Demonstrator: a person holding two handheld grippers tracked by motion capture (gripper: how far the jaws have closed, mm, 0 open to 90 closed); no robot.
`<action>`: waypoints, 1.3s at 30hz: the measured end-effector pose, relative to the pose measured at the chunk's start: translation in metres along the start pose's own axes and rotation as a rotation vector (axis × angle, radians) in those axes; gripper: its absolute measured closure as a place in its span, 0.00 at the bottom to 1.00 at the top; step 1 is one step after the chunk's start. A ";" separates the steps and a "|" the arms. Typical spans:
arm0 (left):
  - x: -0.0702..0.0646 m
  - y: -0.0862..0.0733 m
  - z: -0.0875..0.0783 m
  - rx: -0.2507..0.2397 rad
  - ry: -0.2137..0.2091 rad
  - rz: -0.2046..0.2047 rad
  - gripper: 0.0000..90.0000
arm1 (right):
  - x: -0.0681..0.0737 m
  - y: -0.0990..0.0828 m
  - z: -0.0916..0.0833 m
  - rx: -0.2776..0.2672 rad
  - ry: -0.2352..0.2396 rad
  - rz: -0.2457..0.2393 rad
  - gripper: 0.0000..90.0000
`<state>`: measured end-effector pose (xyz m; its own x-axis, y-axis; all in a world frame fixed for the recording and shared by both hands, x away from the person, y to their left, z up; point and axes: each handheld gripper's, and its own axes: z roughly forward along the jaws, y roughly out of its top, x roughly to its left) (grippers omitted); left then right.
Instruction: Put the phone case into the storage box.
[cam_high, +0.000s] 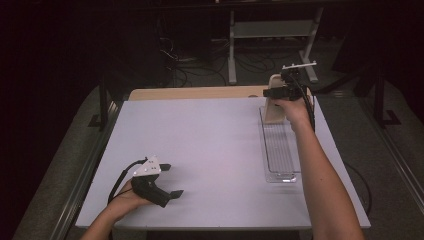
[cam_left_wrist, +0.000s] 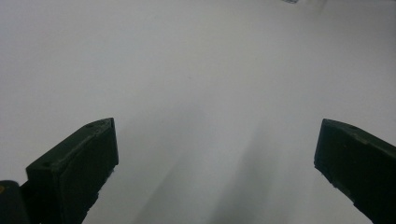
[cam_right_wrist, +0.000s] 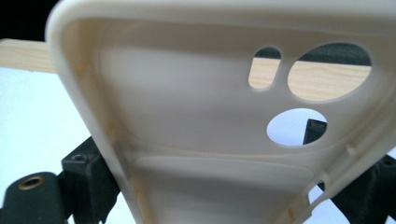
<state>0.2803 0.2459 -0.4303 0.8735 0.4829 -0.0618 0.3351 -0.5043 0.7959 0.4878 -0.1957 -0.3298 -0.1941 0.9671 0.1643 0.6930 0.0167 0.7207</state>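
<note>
A cream phone case (cam_high: 273, 106) with camera cut-outs stands upright at the far end of a long clear plastic tray (cam_high: 280, 155), held there by my right gripper (cam_high: 270, 93). I cannot tell whether its lower edge touches the tray. In the right gripper view the case's inner side (cam_right_wrist: 187, 116) is close up, and the right gripper (cam_right_wrist: 224, 186) is shut on its two long edges. Near the table's front left, my left gripper (cam_high: 172, 180) rests low over the white top, jaws wide apart. The left gripper (cam_left_wrist: 215, 158) has only bare white table (cam_left_wrist: 196, 70) between its fingers.
The white tabletop (cam_high: 200, 150) spreads between the two grippers. A light wooden strip (cam_high: 195, 93) runs along the far edge. Beyond the table are dark floor, cables and a white metal stand (cam_high: 272, 30).
</note>
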 end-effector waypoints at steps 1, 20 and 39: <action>0.000 0.000 0.000 0.000 -0.001 -0.001 0.00 | 0.000 0.000 0.002 0.006 -0.012 -0.004 0.11; -0.001 -0.001 0.003 -0.005 -0.015 -0.020 0.00 | 0.002 -0.009 0.038 0.127 -0.120 -0.008 0.11; -0.001 -0.001 0.005 0.009 -0.018 -0.010 0.00 | -0.001 -0.013 0.060 0.106 -0.134 -0.014 0.10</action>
<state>0.2808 0.2428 -0.4338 0.8764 0.4749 -0.0803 0.3465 -0.5060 0.7899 0.5212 -0.1818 -0.3799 -0.1147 0.9917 0.0587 0.7619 0.0499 0.6458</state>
